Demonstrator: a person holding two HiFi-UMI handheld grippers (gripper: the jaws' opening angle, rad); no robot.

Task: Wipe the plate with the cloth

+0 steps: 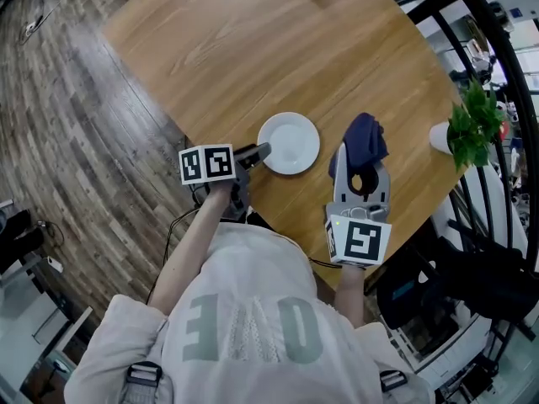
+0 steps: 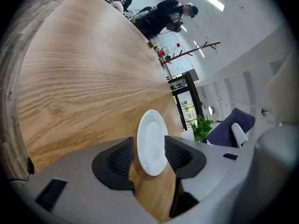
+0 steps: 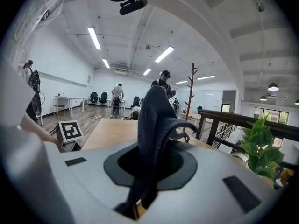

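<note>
A round white plate (image 1: 290, 141) lies flat on the wooden table (image 1: 278, 49), near its front edge. My left gripper (image 1: 255, 153) is at the plate's left rim. In the left gripper view the plate (image 2: 152, 141) shows between the two dark pads (image 2: 122, 158), and I see no squeeze on it; the left gripper (image 2: 149, 157) stands open and rolled onto its side. To the right of the plate, my right gripper (image 1: 360, 163) is shut on a dark blue cloth (image 1: 368, 137). The cloth (image 3: 156, 120) rises bunched out of the right gripper (image 3: 152, 164) and hides its pads.
A green plant (image 1: 476, 120) in a white pot (image 1: 440, 137) stands at the table's right edge. Black railing (image 1: 497, 66) runs behind it. The table's front edge (image 1: 278, 217) is right by both grippers. People (image 3: 163, 80) and a coat stand (image 3: 191, 85) are far across the room.
</note>
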